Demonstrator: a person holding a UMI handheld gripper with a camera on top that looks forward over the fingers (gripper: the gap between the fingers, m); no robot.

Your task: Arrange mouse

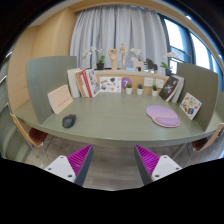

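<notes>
My gripper [112,160] hangs with its fingers apart, nothing between them. Beyond them lies the table [110,118]. The mouse [68,121] sits well off toward its left side, the pink mouse mat [163,116] far across on the right. Books [86,83] stand behind.

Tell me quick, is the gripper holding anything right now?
Gripper: open, holding nothing. The mouse sits far ahead on the table, beyond the fingers.
</notes>
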